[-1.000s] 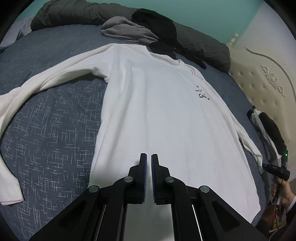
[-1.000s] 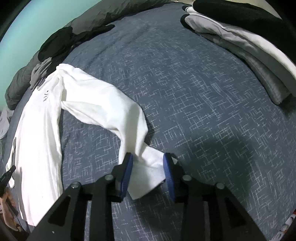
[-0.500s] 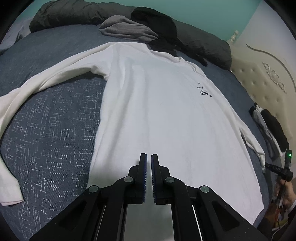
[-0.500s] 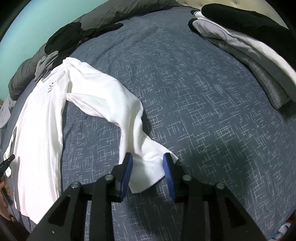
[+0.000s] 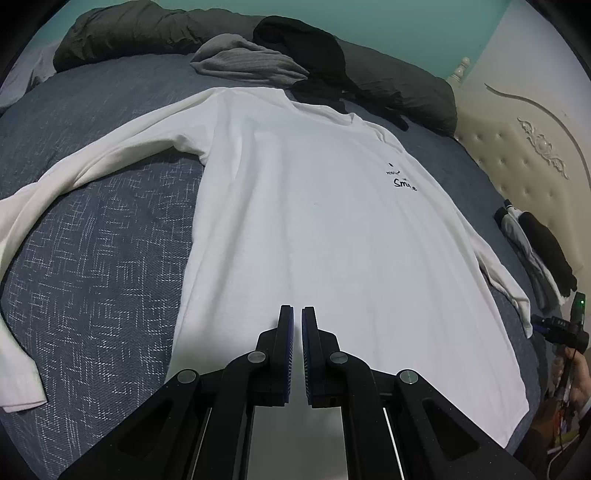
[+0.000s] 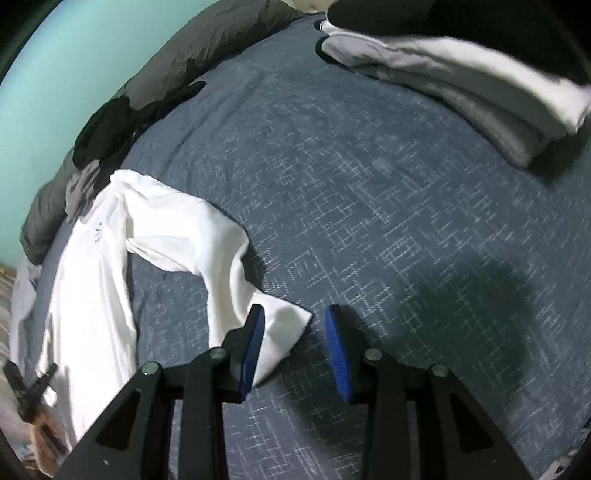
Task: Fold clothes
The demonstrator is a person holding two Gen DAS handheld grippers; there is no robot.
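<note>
A white long-sleeved shirt (image 5: 314,221) lies face up and flat on the blue-grey bed (image 5: 92,277), with small black lettering on the chest. Its one sleeve (image 5: 74,173) curves off to the left. My left gripper (image 5: 297,314) hovers over the lower middle of the shirt, jaws shut with only a thin slit and nothing between them. In the right wrist view the other sleeve (image 6: 192,240) bends away from the body. Its cuff (image 6: 284,325) lies between the open fingers of my right gripper (image 6: 293,314), against the left finger (image 6: 255,332).
A stack of folded clothes (image 6: 461,81), black on top, sits at the far right of the bed. A grey garment (image 5: 247,62) and a black one (image 5: 306,48) lie past the collar against a dark rolled duvet (image 5: 147,33). A cream tufted headboard (image 5: 524,147) stands on the right.
The right gripper has shifted to the right over the cuff, which now sits by its left finger, and its view has blurred. The left gripper has barely moved.
</note>
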